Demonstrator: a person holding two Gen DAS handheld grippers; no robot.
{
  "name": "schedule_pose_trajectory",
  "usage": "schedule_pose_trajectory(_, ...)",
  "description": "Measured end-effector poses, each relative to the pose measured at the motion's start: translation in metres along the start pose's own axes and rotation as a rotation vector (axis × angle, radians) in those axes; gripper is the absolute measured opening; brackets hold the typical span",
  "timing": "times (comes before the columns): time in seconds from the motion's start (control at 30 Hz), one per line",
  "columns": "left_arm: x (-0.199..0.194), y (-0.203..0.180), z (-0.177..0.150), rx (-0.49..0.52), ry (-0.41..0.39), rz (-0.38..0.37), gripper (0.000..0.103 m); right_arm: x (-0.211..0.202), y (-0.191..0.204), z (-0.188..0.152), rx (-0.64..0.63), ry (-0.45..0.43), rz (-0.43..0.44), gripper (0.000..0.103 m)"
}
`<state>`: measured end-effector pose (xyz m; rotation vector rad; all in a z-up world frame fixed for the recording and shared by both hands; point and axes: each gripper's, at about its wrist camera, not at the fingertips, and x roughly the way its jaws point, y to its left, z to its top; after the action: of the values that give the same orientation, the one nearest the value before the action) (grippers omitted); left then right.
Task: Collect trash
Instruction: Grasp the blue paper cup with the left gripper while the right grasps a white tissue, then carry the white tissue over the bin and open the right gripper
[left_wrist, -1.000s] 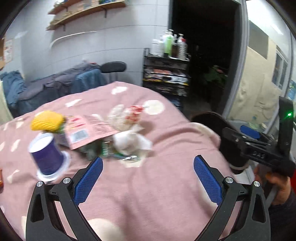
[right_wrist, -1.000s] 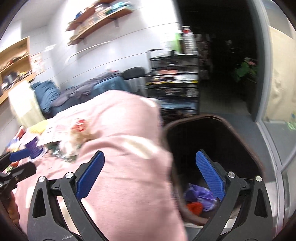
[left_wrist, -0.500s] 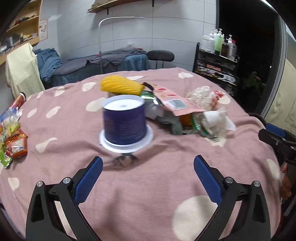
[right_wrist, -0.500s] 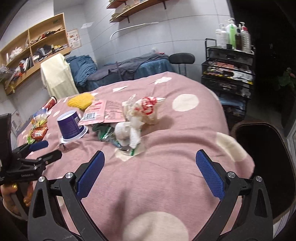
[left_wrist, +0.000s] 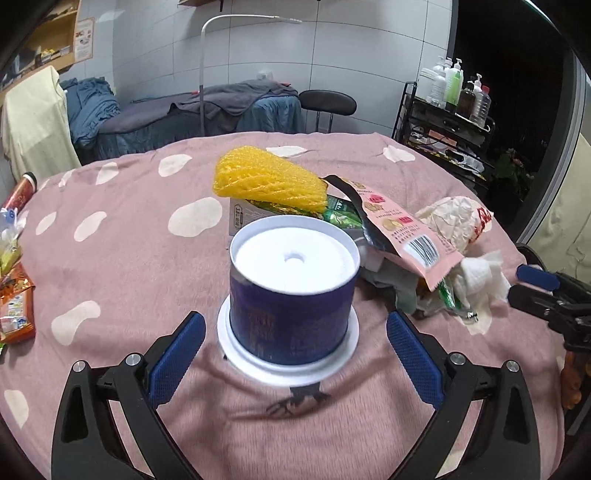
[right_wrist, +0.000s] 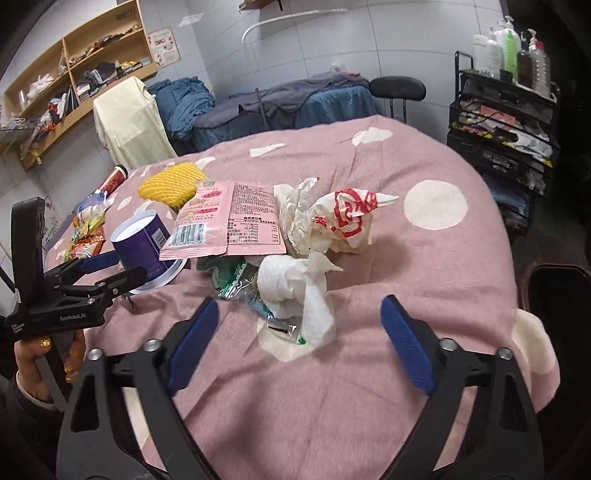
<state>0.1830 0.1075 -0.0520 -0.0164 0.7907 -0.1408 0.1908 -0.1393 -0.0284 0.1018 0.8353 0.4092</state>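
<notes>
An upturned purple cup (left_wrist: 291, 295) with a white rim stands on the pink spotted table (left_wrist: 110, 258). My left gripper (left_wrist: 291, 332) is open, with a finger on either side of the cup's near edge and neither pad touching it. Behind the cup lie a yellow foam net (left_wrist: 266, 184), a pink snack packet (left_wrist: 406, 236) and a crumpled paper bag (left_wrist: 454, 221). In the right wrist view my right gripper (right_wrist: 299, 308) is closing its jaws around a white tissue (right_wrist: 295, 291). The pads stay clear of the tissue. Green wrappers (right_wrist: 236, 277) lie beside it.
Snack packets (left_wrist: 14, 306) and a red can (left_wrist: 18, 192) sit at the table's left edge. A dark bin (right_wrist: 554, 288) stands off the table's right side. Behind it is a black rack with bottles (right_wrist: 506, 110). A chair and a bed stand behind the table.
Both views swung from the bin side onto the trash pile. The left gripper closed in on the purple cup. The right gripper came up to the tissue and its jaws narrowed.
</notes>
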Motion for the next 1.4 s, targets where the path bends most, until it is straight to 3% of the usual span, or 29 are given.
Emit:
schedule_pose_trajectory(0.13,0.007,-0.002,0.006,0.020,-0.003,0.023,0.095,0.018,0.002,0.010,-0.009,0.041,-0.004,0.064)
schedule_pose_trajectory(0.23,0.009,-0.005,0.008,0.020,-0.012,0.023,0.085,0.027,0.005,0.012,-0.022,0.071,0.005,0.044)
schedule_pose_trajectory(0.27,0.009,-0.004,0.007,0.010,-0.016,0.012,0.081,0.029,0.005,0.012,-0.026,0.080,0.011,0.031)
schedule_pose_trajectory(0.4,0.007,0.003,0.006,-0.031,-0.026,0.008,0.071,0.025,0.002,0.010,-0.016,0.056,0.025,0.021)
schedule_pose_trajectory(0.83,-0.035,-0.001,-0.012,-0.044,-0.103,-0.006,0.071,-0.011,0.008,-0.004,-0.030,-0.036,0.021,0.018)
schedule_pose_trajectory(1.03,-0.057,-0.005,-0.019,-0.095,-0.137,-0.073,0.071,-0.031,-0.001,-0.021,0.017,-0.064,0.039,0.018)
schedule_pose_trajectory(1.4,-0.077,-0.054,-0.022,-0.037,-0.176,-0.169,0.071,-0.062,-0.028,-0.041,0.080,-0.129,0.002,0.018)
